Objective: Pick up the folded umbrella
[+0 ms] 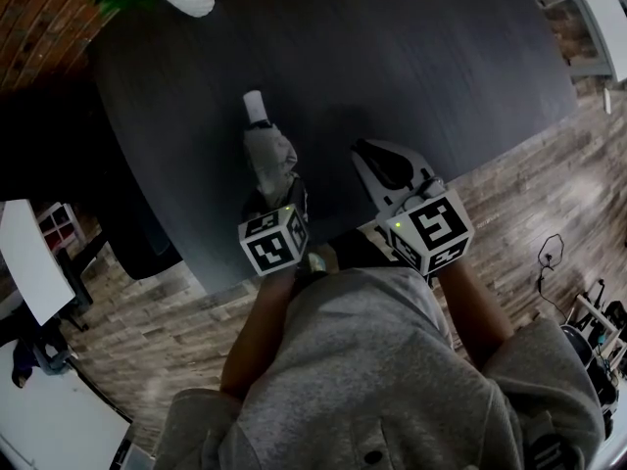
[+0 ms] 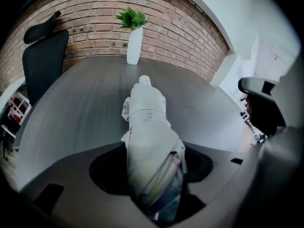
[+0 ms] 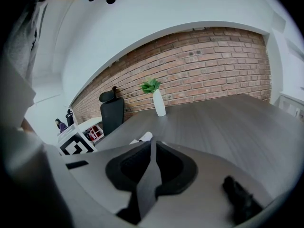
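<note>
A person in a grey top stands at the near edge of a dark, rounded surface (image 1: 411, 57), a two-jaw tool in each hand. The left tool (image 2: 156, 194) points steeply down over the folded umbrella (image 2: 148, 122), a pale, crumpled bundle lying on the surface close to that edge. Its white capped end points away toward 12 o'clock. The umbrella's near end fills the gap between the left tool's jaws, which stand fairly wide and bear on the fabric at both sides. The rest of the umbrella lies along the surface. At about 3 o'clock from it, just beside the left tool but apart from the umbrella, the right tool (image 3: 152, 152) hangs over the surface at a shallower tilt. Its jaws are pressed flat together with nothing between them. Far across the surface, at roughly 11 o'clock, a white vase (image 2: 134, 46) holding a green plant (image 2: 132, 18) stands upright in front of a brick wall (image 2: 185, 30). A black office chair (image 2: 42, 63) sits off the surface's edge at about 10 o'clock.
</note>
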Tool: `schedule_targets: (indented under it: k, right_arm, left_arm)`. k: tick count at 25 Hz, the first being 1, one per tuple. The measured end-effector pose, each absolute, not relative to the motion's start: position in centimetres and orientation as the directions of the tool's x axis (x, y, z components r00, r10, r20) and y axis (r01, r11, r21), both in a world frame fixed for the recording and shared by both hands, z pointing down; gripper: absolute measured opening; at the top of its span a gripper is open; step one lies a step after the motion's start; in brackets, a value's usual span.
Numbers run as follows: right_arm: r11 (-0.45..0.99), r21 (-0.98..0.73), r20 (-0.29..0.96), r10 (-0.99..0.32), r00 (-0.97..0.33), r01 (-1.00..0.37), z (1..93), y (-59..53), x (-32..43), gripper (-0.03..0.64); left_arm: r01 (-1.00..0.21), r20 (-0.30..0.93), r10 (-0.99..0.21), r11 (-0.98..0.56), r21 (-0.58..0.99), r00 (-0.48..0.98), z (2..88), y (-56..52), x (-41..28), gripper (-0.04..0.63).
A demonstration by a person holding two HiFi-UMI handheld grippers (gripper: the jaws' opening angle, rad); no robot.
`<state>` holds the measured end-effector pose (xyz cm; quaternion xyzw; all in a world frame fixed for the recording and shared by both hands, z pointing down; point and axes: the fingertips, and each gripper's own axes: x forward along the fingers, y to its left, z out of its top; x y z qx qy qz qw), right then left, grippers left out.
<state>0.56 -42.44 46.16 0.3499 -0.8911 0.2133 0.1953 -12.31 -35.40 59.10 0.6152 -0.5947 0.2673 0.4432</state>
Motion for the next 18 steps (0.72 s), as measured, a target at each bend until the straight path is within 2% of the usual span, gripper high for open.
schedule_targets:
  k: [7, 18]
  right_arm:
    - [0.67, -0.232, 0.485, -0.549, -0.68, -0.706, 45.6, -41.4, 0.7, 0.044]
    - [0.683, -0.198, 0.46, -0.568, -0.682, -0.703, 43.8, -37.6, 0.8, 0.044]
  left_arm:
    - [-0.933, 0.827, -0.521, 0.145, 0.331, 0.212, 58.7, -34.9, -12.6, 0.264]
    - [-0.915, 0.775, -0.601, 0.17, 0.366, 0.198, 56.2, -32.2, -14.4, 0.262]
